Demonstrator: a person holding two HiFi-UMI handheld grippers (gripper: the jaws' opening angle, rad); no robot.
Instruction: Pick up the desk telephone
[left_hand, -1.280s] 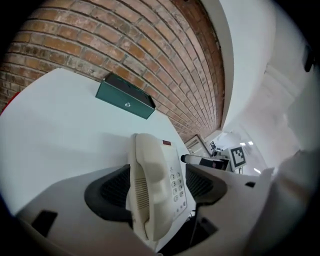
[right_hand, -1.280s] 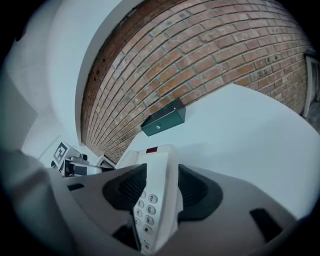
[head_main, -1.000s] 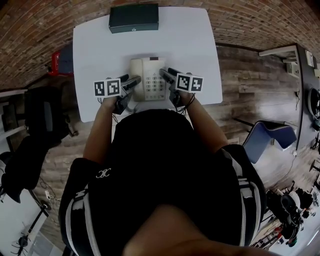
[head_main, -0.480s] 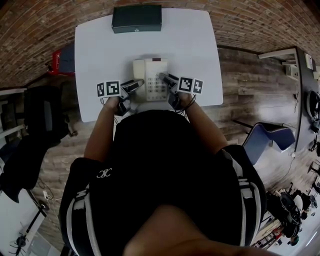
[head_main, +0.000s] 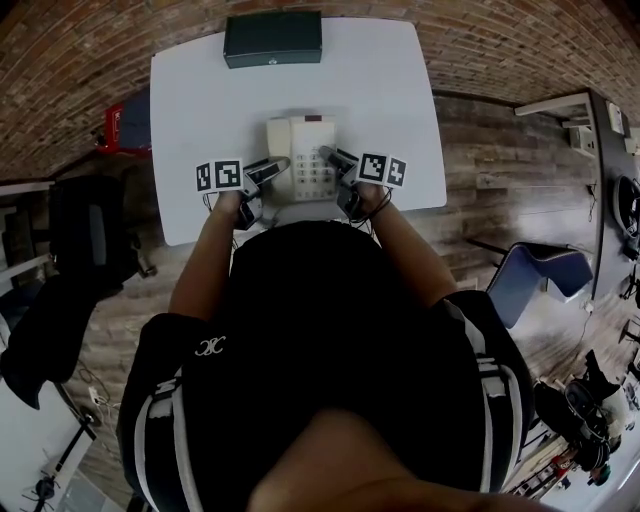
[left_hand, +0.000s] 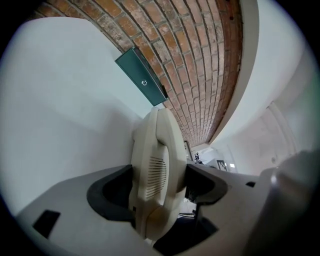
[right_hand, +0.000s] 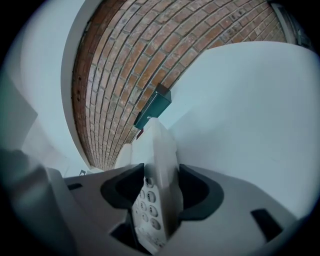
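The cream desk telephone (head_main: 302, 150) lies in the middle of the white table (head_main: 200, 90), close to the person's body. My left gripper (head_main: 270, 167) is shut on its left side, where the handset rests; in the left gripper view the handset end of the telephone (left_hand: 157, 170) fills the gap of the left gripper (left_hand: 159, 187). On the keypad side my right gripper (head_main: 333, 158) is shut too. In the right gripper view the telephone (right_hand: 159, 165) stands edge-on, clamped in the right gripper (right_hand: 156, 192). Whether the phone is off the table I cannot tell.
A dark green flat box (head_main: 273, 38) lies at the table's far edge, also seen as the box (left_hand: 142, 77) and the box (right_hand: 154, 111). The floor around is brick-patterned. A black chair (head_main: 85, 240) stands left and a blue chair (head_main: 540, 275) right.
Both grippers have closed in from the sides and shut on the telephone. A second ago their jaws stood open beside it.
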